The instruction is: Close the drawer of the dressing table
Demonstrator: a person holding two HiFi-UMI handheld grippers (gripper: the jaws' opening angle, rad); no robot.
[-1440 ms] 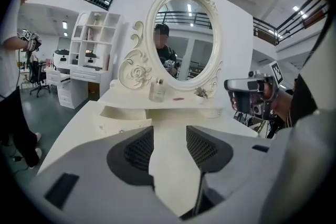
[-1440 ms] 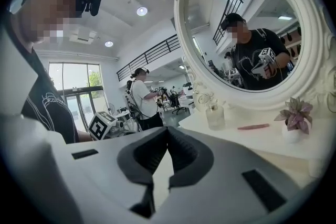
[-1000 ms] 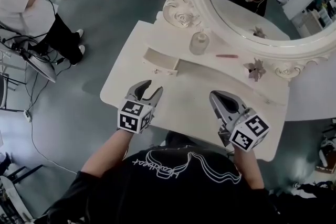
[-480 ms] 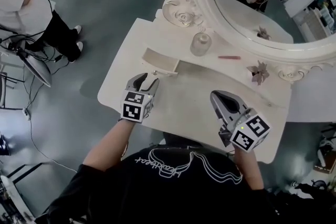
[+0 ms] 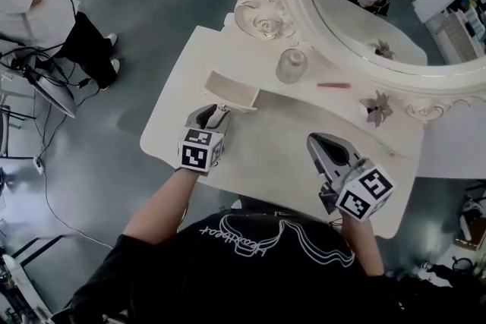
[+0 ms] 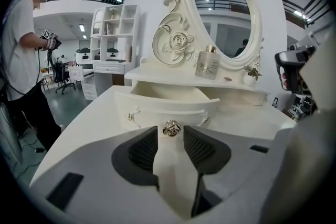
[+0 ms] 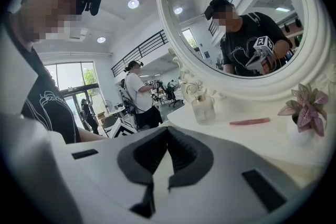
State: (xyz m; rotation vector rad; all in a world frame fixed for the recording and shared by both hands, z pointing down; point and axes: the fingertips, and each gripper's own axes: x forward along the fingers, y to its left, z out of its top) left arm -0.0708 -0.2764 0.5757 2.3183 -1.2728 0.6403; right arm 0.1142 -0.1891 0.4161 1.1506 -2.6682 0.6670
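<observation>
The white dressing table (image 5: 273, 155) has its small drawer (image 5: 230, 89) pulled out at the back left. In the left gripper view the drawer front (image 6: 152, 111) carries a gold knob (image 6: 171, 128). My left gripper (image 5: 213, 112) is right at that front. Its jaws are closing, with the knob (image 6: 171, 128) at the left gripper's (image 6: 170, 137) tips and a small gap still showing on each side. My right gripper (image 5: 319, 142) hovers over the table's front right. Its fingertips meet with nothing between them in the right gripper view (image 7: 168, 132).
A glass perfume bottle (image 5: 290, 64), a pink stick (image 5: 332, 85) and a small potted plant (image 5: 377, 107) stand on the shelf under the oval mirror (image 5: 357, 4). Another person (image 5: 42, 15) stands on the floor to the left, near cables.
My left gripper has moved forward and down to the drawer front, and its jaws have narrowed. The right gripper has barely shifted.
</observation>
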